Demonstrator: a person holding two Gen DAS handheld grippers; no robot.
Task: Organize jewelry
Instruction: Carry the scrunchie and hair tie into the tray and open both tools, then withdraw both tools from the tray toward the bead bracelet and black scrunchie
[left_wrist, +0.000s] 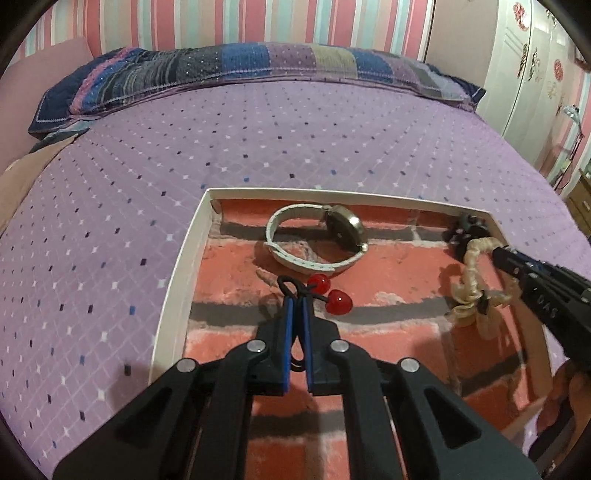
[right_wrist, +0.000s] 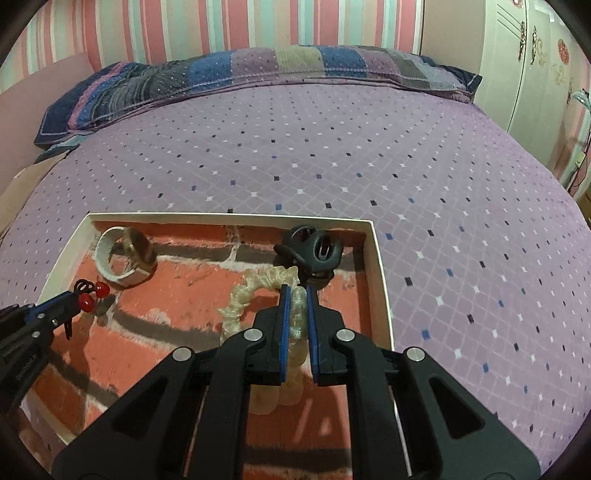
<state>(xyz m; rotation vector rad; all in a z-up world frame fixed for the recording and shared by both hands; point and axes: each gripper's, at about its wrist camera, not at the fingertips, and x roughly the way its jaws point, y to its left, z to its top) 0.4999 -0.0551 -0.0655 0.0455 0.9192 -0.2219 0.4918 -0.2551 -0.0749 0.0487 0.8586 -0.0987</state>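
A shallow white-rimmed tray (left_wrist: 173, 280) with a brick-pattern floor lies on the bed. My left gripper (left_wrist: 298, 301) is shut on the black elastic of a hair tie with two red heart beads (left_wrist: 330, 295), held over the tray's left half. My right gripper (right_wrist: 296, 291) is shut on a cream spiral scrunchie (right_wrist: 240, 299), which hangs over the tray's right half; the same scrunchie (left_wrist: 467, 284) shows in the left wrist view. A white-strapped wristwatch (left_wrist: 314, 240) rests at the tray's far side. A black claw hair clip (right_wrist: 312, 251) sits in the far right corner.
The tray (right_wrist: 380, 288) sits on a purple bedspread (right_wrist: 369, 147) with a diamond pattern. A striped patchwork pillow (left_wrist: 240, 70) lies along the head of the bed. A white wardrobe (left_wrist: 528, 66) stands at the right. A person's hand (left_wrist: 569, 391) shows at the lower right.
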